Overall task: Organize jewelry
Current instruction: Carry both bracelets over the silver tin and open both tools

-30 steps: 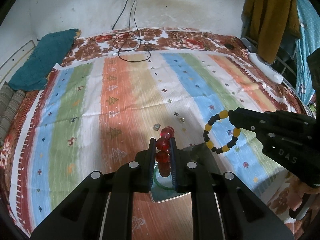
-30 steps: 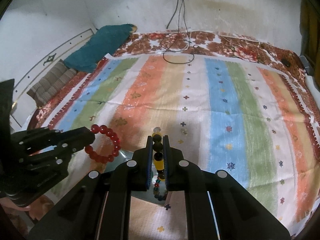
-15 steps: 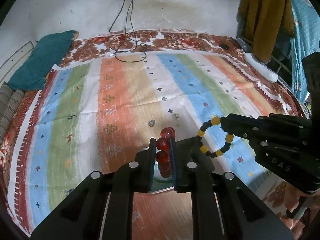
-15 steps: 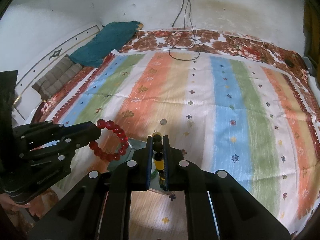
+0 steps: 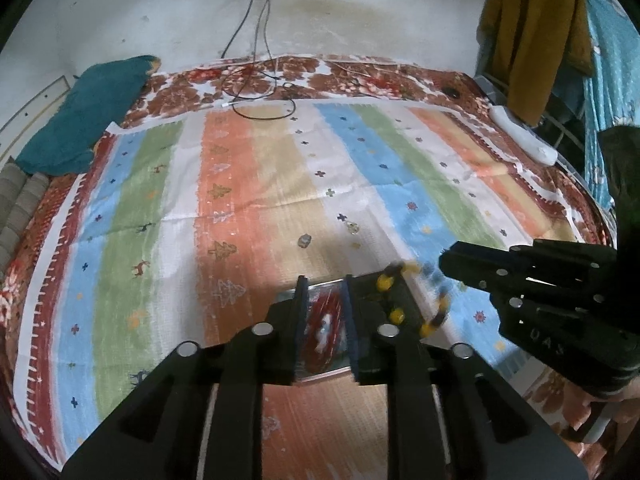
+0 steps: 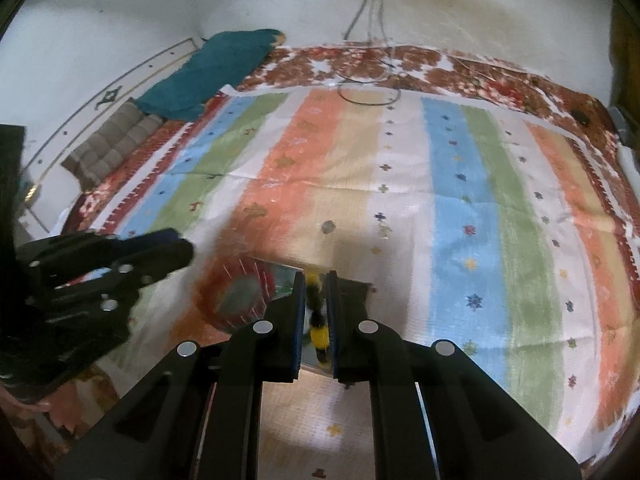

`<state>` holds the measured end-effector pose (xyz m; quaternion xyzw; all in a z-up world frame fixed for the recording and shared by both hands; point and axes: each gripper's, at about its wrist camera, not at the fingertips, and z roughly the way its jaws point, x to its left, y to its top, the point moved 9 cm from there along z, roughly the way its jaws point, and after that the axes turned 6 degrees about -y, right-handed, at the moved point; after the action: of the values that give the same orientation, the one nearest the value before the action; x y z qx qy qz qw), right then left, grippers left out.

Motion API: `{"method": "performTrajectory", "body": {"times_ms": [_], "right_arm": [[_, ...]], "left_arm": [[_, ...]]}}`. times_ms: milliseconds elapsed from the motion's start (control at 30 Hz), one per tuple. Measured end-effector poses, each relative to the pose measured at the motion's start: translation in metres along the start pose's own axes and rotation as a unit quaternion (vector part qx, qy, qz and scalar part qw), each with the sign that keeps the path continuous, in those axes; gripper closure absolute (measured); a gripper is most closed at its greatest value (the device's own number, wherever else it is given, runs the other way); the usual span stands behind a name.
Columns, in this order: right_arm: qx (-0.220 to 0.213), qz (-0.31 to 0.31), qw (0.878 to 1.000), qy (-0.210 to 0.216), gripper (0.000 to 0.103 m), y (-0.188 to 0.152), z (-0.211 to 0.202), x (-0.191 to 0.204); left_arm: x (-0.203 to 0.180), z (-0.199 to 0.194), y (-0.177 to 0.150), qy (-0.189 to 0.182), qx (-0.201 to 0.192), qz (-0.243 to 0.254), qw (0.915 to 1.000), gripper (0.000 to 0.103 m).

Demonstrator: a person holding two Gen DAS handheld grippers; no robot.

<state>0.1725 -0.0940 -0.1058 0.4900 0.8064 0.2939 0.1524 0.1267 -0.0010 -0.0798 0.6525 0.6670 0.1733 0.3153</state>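
My left gripper (image 5: 323,280) has its jaws parted. The red bead bracelet (image 5: 324,330) appears blurred below them, over a clear box (image 5: 320,374); no grip on it shows. The left gripper (image 6: 176,250) also shows in the right wrist view, with the red bracelet (image 6: 240,294) blurred beside it. My right gripper (image 6: 317,276) is shut on a black and yellow bead bracelet (image 6: 318,326). In the left wrist view the right gripper (image 5: 444,264) holds that bracelet (image 5: 416,300), blurred, just over the box's right side.
A striped cloth (image 5: 280,184) covers the bed. Two small jewelry pieces (image 5: 304,241) (image 5: 352,227) lie on it beyond the box. A teal pillow (image 5: 88,116) is far left, cables (image 5: 260,96) at the back, hanging clothes (image 5: 536,32) at right.
My left gripper has opened and the red bracelet has dropped from its jaws toward the box. Both grippers have come lower. The right gripper moved its bracelet nearer the box.
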Motion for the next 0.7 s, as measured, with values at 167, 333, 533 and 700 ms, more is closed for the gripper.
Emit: {"method": "performTrajectory", "body": {"times_ms": [167, 333, 533, 700], "right_arm": [[0.010, 0.017, 1.000, -0.017, 0.074, -0.001, 0.005, -0.014], [0.022, 0.020, 0.999, -0.023, 0.064, 0.001, 0.012, -0.023], [0.037, 0.016, 0.998, -0.038, 0.059, 0.005, 0.025, -0.034], [0.049, 0.015, 0.998, -0.025, 0.057, 0.012, 0.037, -0.034]], "left_arm": [[0.005, 0.001, 0.000, 0.004, 0.002, -0.006, 1.0000, 0.076], [0.009, 0.003, -0.001, 0.006, 0.007, -0.003, 1.0000, 0.067], [0.024, 0.010, 0.002, 0.023, 0.015, -0.005, 0.9996, 0.056], [0.028, 0.021, 0.012, 0.020, 0.019, 0.009, 0.9996, 0.053]]}}
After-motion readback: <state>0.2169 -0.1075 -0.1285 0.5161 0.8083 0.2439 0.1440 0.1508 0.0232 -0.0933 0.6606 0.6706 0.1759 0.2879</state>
